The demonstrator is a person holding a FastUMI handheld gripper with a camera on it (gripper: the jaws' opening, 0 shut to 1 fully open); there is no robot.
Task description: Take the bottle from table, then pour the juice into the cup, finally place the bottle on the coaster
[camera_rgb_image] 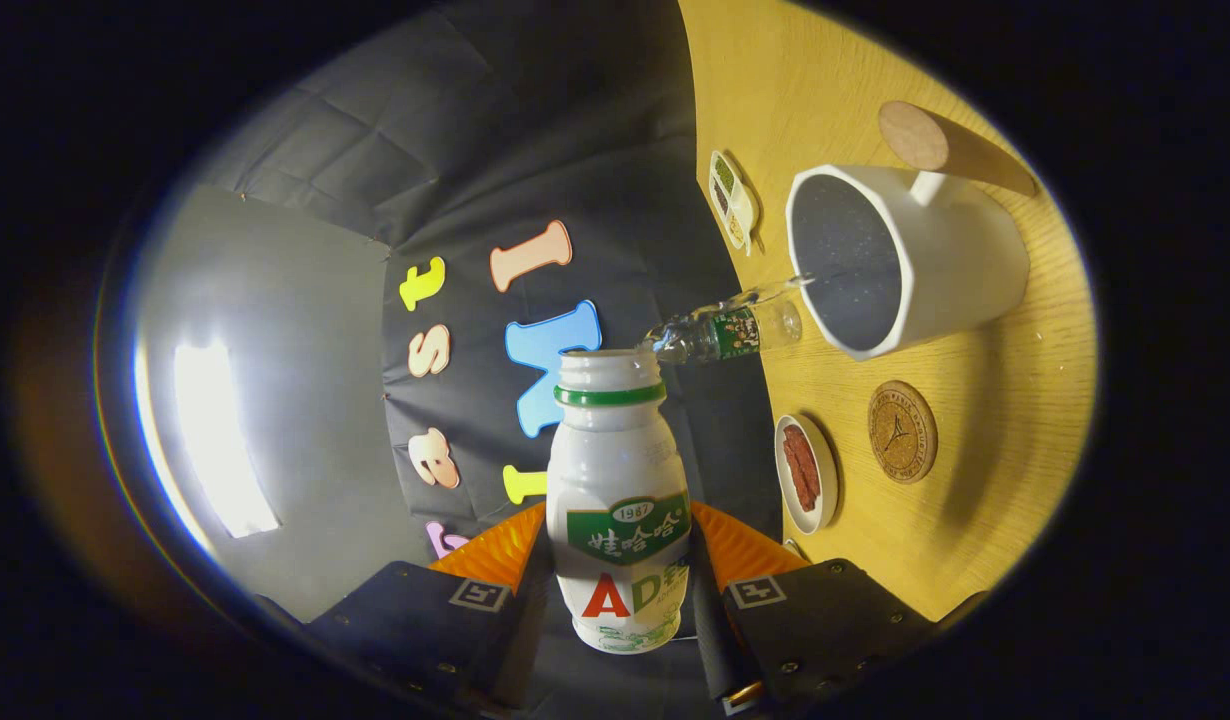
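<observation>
My gripper (615,585) is shut on a white juice bottle (623,470) with a green neck band and a green label, both fingers pressing on its lower body. The bottle's mouth is uncapped and points ahead toward the booth wall. The view is rolled, so the yellow wooden table (985,520) stands up along the right. On it, beyond and right of the bottle, a white cup (950,260) with a dark inside shows its open mouth. A round cork coaster (902,431) lies bare just below the cup, nearer to my fingers.
A small clear bottle (727,333) stands at the table edge between the juice bottle's mouth and the cup. A small white dish (805,472) of red pieces sits beside the coaster. A compartment tray (732,198) and a cork-topped wooden cylinder (940,145) lie past the cup.
</observation>
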